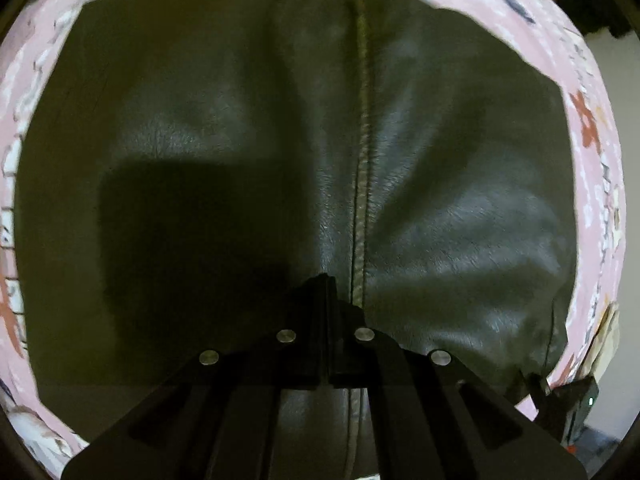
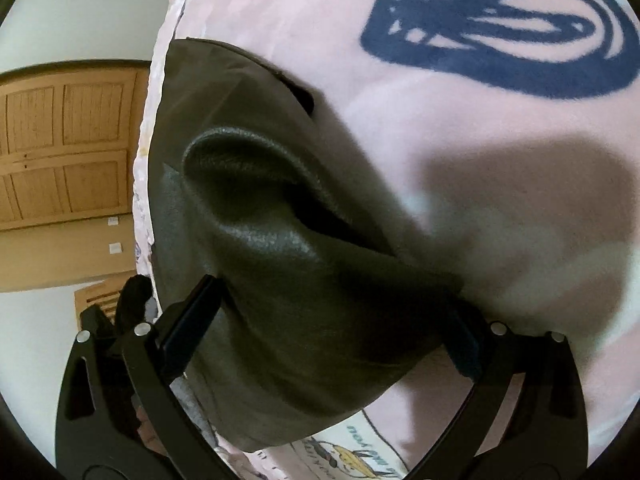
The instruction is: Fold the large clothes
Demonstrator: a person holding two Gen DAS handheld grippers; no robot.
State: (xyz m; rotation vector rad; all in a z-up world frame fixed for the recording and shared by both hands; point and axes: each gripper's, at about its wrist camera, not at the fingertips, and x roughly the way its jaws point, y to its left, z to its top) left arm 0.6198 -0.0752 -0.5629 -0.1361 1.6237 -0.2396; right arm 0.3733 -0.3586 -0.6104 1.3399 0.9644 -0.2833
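A dark leather garment (image 1: pixel 440 208) lies spread on a pink printed bedsheet (image 1: pixel 592 92), with a stitched seam (image 1: pixel 362 160) running down its middle. My left gripper (image 1: pixel 326 280) points steeply down and is shut, its tips on the leather just left of the seam. No cloth shows between its fingers. In the right wrist view a puffed fold of the same garment (image 2: pixel 280 248) bulges between the fingers of my right gripper (image 2: pixel 330 328), which is open wide. The left finger (image 2: pixel 192 316) rests against the fold, and the right finger (image 2: pixel 468 344) stands at its other edge.
The bedsheet (image 2: pixel 460 128) carries a large dark blue print (image 2: pixel 500 40). Beyond the bed's left edge are a wooden door (image 2: pixel 68 148) and a white wall (image 2: pixel 80 8). A dark device with a green light (image 1: pixel 580 400) sits at the garment's lower right corner.
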